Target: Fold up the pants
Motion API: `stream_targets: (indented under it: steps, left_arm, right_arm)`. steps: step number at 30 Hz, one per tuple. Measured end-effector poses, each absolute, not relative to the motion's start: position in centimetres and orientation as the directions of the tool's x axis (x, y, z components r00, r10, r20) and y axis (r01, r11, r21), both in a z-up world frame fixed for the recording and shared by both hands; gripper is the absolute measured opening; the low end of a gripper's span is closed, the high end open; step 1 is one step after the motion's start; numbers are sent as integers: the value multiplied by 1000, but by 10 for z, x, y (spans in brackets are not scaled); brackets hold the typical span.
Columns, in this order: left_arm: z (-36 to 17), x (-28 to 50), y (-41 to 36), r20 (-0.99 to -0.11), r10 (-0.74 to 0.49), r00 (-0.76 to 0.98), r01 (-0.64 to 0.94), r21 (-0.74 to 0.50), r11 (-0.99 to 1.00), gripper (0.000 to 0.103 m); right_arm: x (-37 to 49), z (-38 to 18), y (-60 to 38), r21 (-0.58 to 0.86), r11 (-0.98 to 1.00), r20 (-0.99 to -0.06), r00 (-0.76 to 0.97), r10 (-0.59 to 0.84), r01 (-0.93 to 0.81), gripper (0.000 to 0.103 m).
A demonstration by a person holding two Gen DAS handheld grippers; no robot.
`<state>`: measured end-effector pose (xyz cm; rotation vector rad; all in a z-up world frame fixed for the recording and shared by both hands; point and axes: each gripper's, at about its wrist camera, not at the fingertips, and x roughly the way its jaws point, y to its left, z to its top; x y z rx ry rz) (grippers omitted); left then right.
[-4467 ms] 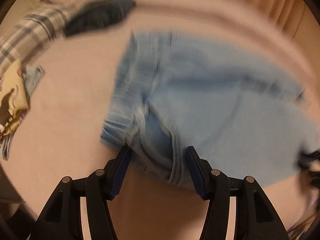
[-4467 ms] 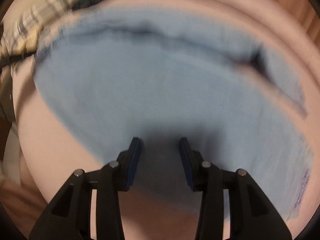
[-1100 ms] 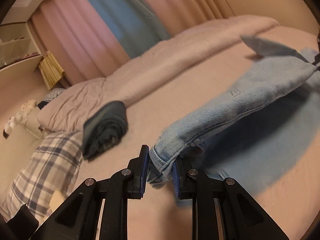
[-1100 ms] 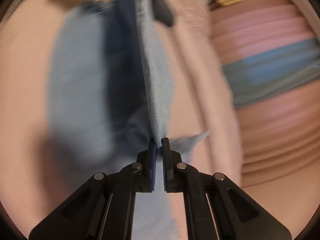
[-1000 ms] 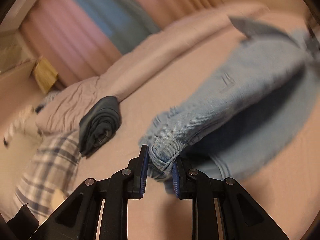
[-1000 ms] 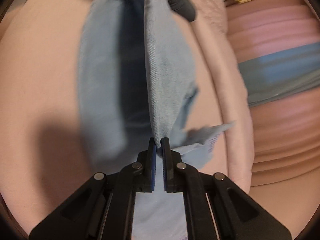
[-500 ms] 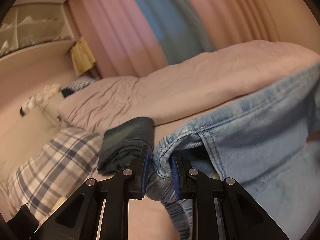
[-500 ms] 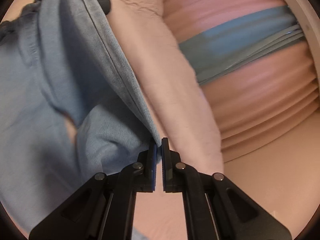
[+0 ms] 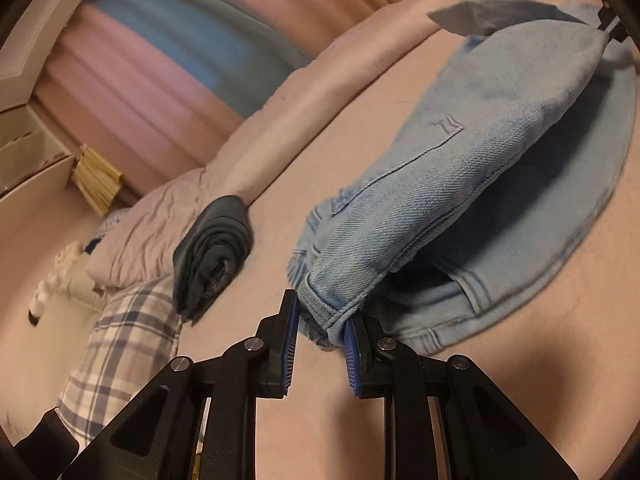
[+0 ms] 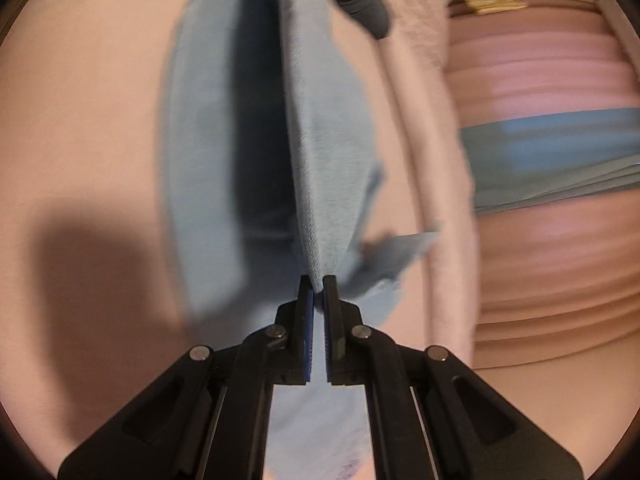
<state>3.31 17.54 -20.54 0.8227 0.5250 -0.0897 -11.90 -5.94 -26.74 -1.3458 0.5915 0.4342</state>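
Light-blue denim pants [image 9: 460,184] span lengthwise between the grippers above the pink bed sheet [image 9: 320,420], lower layer resting on it. Left gripper [image 9: 318,328] clamps the waistband; right gripper [image 10: 318,292] pinches the leg end.

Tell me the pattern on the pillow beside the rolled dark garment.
The pillow is plaid, white with blue-grey checks; it shows best in the left wrist view.

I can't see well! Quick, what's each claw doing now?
Left gripper: closed on the jeans at the waistband.
Right gripper: closed on the jeans' other end.
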Motion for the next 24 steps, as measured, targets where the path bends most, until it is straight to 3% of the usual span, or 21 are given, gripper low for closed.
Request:
stream_targets:
  steps: [7,13,15,16,17,20,23,24]
  left_arm:
    - [-207,17,173,-499,85,862,326,675,662,23]
    - [-227,9,168,-512,103,853,355,714,604,23]
    - [-232,7,167,-531,103,841,381,717,584,27]
    - [-233,6,165,-532,113,839,382,724,575,32]
    - [-233,5,164,-539,124,833,386,727,567,44]
    - [-220,0,166,-596,144,790,396,675,622,59]
    - [-194,-11,175,-608,118,785,348,591,728,70]
    - [-184,-15,176,-599,105,794,321,560,764,72]
  right_arm:
    - [-103,-245,-61,-723,171,-683,730,-32,-669,4]
    - [-104,-272,-65,-639,191,-762,647,-30,-745,4]
    - [-100,-276,-66,-627,199,-771,636,-24,-753,5]
    - [-96,-275,-67,-603,226,-789,614,-27,-765,5]
    - [-92,-273,-68,-585,244,-801,598,-26,-773,7]
    - [-89,-262,-72,-551,290,-819,573,-12,-782,9]
    - [-83,-233,-91,-414,420,-880,473,42,-807,33]
    - [-81,-219,-99,-361,477,-886,454,94,-802,33]
